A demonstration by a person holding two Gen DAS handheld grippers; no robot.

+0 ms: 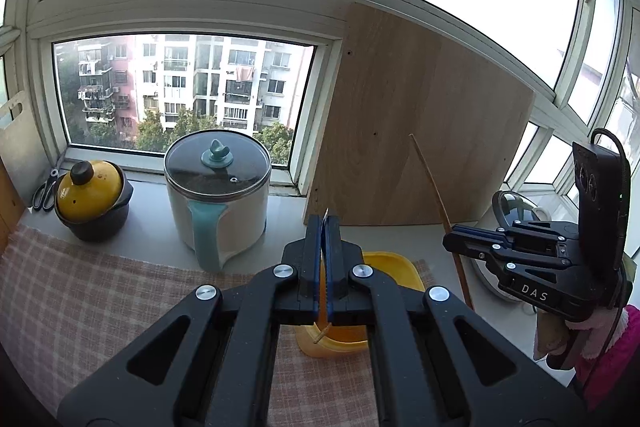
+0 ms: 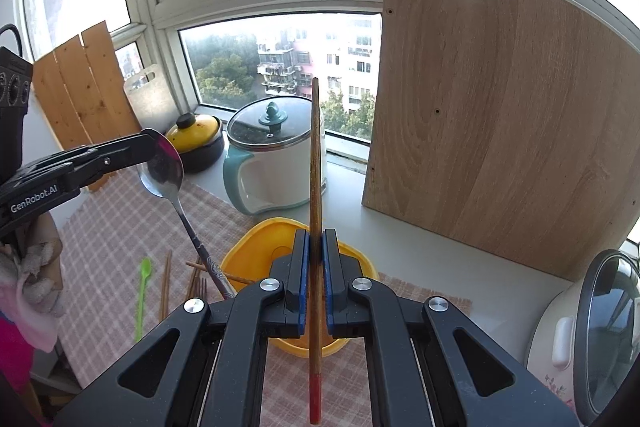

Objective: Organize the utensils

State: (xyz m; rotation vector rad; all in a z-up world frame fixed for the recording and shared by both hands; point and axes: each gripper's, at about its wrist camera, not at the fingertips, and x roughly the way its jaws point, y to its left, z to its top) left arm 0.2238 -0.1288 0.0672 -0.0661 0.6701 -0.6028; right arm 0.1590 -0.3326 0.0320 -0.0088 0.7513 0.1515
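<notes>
My left gripper is shut on a metal spoon, gripping its bowl; the handle hangs down toward the cloth. It also shows in the right wrist view. My right gripper is shut on a wooden chopstick with a red end, held upright. It also shows in the left wrist view, where the chopstick sticks up. Both are held above a yellow container, also in the left wrist view. Several chopsticks, a fork and a green spoon lie on the checked cloth.
A white and teal pot with a glass lid and a yellow-lidded dark pot stand by the window. Scissors lie at far left. A wooden board leans on the window. A rice cooker is at right.
</notes>
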